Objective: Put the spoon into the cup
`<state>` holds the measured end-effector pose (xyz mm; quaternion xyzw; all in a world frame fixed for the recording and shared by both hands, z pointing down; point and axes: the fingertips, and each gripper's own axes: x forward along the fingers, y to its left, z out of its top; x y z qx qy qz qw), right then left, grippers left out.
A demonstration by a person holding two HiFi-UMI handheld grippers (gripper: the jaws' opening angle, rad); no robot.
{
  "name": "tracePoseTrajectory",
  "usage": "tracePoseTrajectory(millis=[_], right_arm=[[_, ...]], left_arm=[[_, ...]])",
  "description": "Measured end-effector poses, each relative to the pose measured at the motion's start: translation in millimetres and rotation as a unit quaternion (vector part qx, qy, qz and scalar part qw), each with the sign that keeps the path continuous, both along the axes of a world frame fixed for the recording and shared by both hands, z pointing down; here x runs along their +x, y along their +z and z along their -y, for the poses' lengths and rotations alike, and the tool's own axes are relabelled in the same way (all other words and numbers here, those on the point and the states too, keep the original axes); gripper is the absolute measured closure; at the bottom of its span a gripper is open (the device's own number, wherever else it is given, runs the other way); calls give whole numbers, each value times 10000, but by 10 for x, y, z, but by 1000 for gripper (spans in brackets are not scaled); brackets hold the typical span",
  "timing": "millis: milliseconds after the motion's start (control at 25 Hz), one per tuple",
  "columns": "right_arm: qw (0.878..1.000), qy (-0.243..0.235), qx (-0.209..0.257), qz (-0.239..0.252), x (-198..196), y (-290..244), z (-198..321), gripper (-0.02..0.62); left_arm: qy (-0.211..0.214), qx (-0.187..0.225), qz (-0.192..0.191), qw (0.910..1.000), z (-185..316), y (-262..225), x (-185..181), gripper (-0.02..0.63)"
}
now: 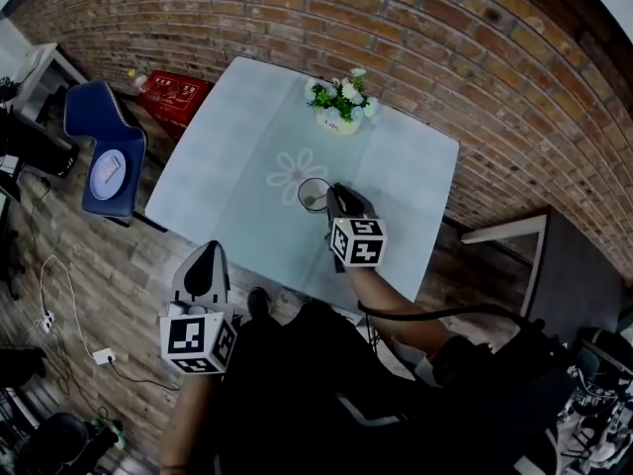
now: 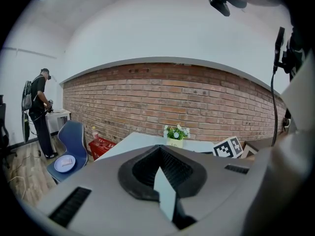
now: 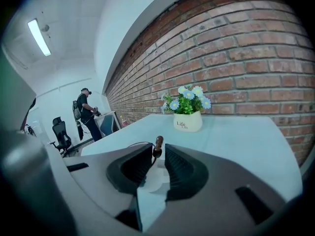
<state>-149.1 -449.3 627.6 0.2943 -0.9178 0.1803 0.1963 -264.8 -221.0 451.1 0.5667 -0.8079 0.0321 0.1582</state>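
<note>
A small flower pot [image 1: 342, 108] stands near the far edge of the pale surface [image 1: 232, 161], well apart from the cup [image 1: 313, 195], whose surroundings are bare. A brick wall [image 1: 475, 77] backs the surface; a blue chair [image 1: 103, 146] and a red crate [image 1: 174, 95] flank its left. The spoon [image 3: 158, 142] stands in the cup, its handle between the right gripper's [image 1: 336, 197] spread jaws. The left gripper [image 1: 212, 253], pressed together, hangs off the near edge.

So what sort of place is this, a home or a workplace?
Most likely a workplace, perhaps a lab or office: a black office chair stands across the room, another person with a pack on the back stands at a desk, and cables trail over the wooden floor beside the table.
</note>
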Motion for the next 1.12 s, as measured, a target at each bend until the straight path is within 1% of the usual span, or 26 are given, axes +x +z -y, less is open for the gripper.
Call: tracePoseTrajectory(millis=[40,80,240,400,560,680,800,880,1000,1120], right_arm=[[10000,59,11,-9,24,-8,6,495],[9999,118,25,-17,48,-21,12,483],[9994,341,73,-17,133,-133,19,465],[9976,661,226,2,271,-349,20,466],[9968,703,375,-79,239,-545,-1,466],[9943,919,548,15,326,-791,-13,466],[9913,1084,734,155,389,-1069,-57,466],[9884,1222,866,257,449,-1259,-102,474],[9823,1484,1059,424,571,-1561,-184,512],[9742,1745,1343,488,704,-1879,-287,551]], left_arm=[[65,23,-4,10000,18,-4,-15,597],[137,51,-8,9999,38,-9,-30,597],[509,187,-7,9985,126,-65,-64,596],[947,348,-57,9949,273,-118,-130,597],[1249,453,-147,9910,380,-138,-241,597],[1487,540,-197,9872,465,-169,-296,597],[1716,609,-166,9831,541,-215,-370,597],[1892,663,-150,9796,597,-245,-399,597],[2167,781,-140,9730,678,-297,-395,597],[2405,836,2,9671,746,-348,-356,597]])
